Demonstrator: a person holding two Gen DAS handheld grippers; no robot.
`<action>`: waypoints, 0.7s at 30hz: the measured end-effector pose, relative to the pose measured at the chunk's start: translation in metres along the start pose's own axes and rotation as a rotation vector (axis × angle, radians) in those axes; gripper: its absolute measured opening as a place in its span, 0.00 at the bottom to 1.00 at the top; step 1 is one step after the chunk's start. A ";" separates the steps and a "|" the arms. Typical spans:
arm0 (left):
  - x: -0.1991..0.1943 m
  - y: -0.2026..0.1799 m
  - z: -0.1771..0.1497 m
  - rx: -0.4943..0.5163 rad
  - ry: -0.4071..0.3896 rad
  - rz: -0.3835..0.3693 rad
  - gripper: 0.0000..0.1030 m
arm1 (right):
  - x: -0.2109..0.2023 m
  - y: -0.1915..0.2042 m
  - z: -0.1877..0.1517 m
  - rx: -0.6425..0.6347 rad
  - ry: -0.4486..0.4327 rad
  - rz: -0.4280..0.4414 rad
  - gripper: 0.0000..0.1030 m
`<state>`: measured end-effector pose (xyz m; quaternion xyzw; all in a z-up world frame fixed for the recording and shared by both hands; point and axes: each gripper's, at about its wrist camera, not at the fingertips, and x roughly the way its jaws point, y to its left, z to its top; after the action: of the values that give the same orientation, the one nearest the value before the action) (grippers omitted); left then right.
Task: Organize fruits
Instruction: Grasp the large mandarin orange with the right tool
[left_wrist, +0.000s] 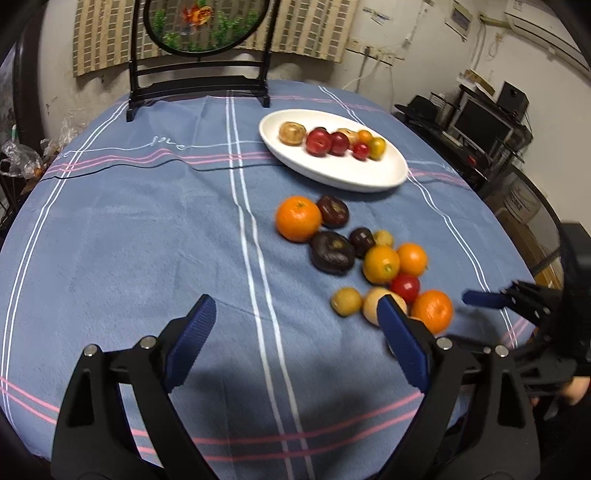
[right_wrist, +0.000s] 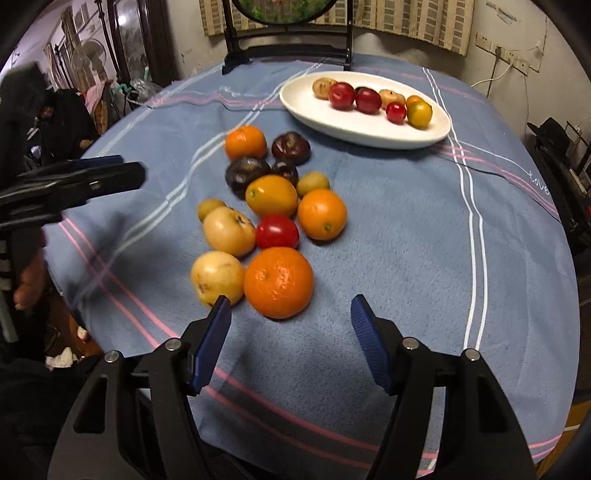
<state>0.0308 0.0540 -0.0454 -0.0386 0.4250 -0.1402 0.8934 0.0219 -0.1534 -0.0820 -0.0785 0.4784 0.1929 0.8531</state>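
A pile of loose fruit lies on the blue striped tablecloth: oranges, dark plums, pale yellow fruits and a red one. The white oval plate (left_wrist: 369, 177) (right_wrist: 332, 122) behind it holds a row of several small fruits. My left gripper (left_wrist: 295, 301) is open over bare cloth, left of the pile, its right finger in front of a pale fruit (left_wrist: 371, 301). My right gripper (right_wrist: 290, 300) is open, and the big orange (right_wrist: 277, 282) lies just ahead of its fingertips, untouched. Each gripper shows at the edge of the other's view: the left gripper (right_wrist: 125, 166) and the right gripper (left_wrist: 480, 297).
A black stand with a round painted screen (left_wrist: 199, 85) stands at the table's far edge. A monitor and shelves (left_wrist: 476, 122) crowd the room beyond the table. A person's hand (right_wrist: 29, 280) shows below the left gripper. The table edge curves close on both sides.
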 end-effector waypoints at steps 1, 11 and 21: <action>0.000 -0.002 -0.003 0.010 0.007 -0.001 0.88 | 0.003 0.000 0.000 -0.003 -0.002 0.001 0.66; -0.001 -0.001 -0.005 -0.005 0.029 0.002 0.88 | 0.028 -0.002 0.006 0.017 -0.038 0.122 0.44; 0.020 -0.005 0.029 0.031 0.020 0.061 0.88 | -0.013 -0.033 0.002 0.128 -0.132 0.086 0.43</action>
<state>0.0641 0.0421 -0.0410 -0.0105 0.4328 -0.1200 0.8934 0.0312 -0.1857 -0.0716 0.0095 0.4355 0.2034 0.8768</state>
